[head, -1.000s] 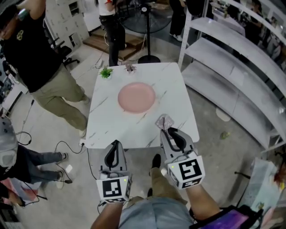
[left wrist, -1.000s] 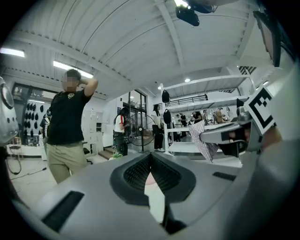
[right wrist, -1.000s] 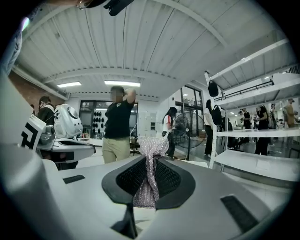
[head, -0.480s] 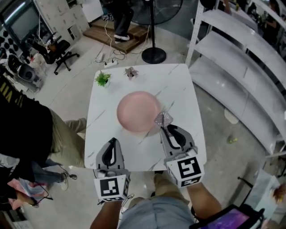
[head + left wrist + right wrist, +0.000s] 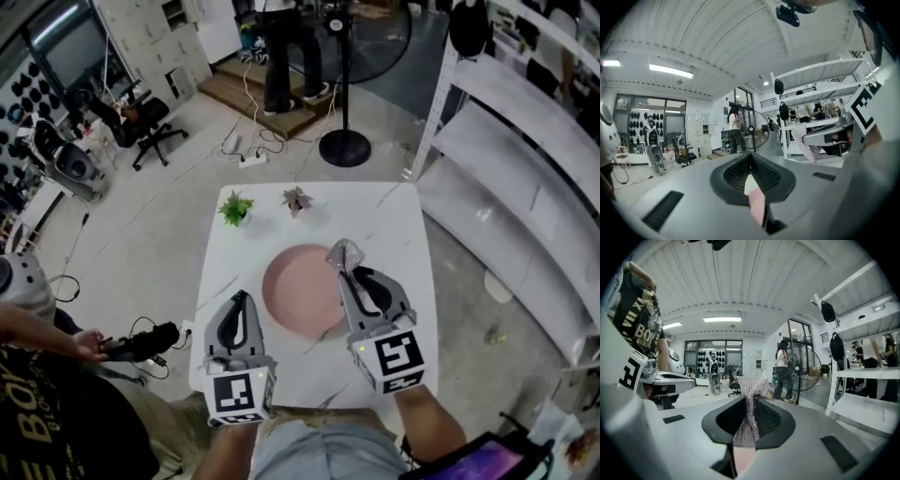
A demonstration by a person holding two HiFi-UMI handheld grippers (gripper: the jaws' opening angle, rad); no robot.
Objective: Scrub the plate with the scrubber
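A pink plate (image 5: 300,291) lies on the white marble table (image 5: 403,244), near its middle. My right gripper (image 5: 345,264) hangs above the plate's right edge, shut on a silvery mesh scrubber (image 5: 343,253) that sticks out past the jaw tips; in the right gripper view the scrubber (image 5: 749,416) is pinched between the jaws. My left gripper (image 5: 242,302) hovers to the left of the plate, over the table's near left part, shut with nothing in it. In the left gripper view only a pink sliver of the plate (image 5: 757,206) shows below the jaws.
A small green plant (image 5: 234,207) and a small reddish plant (image 5: 297,199) stand at the table's far edge. A white shelf rack (image 5: 525,178) runs along the right. A floor fan (image 5: 344,141) stands beyond the table. A person's hand (image 5: 89,345) with a black device is at the left.
The head view has shifted, so the table and plate sit lower and nearer in the picture. The right gripper with the scrubber now hangs over the plate's right edge. Both grippers stay shut.
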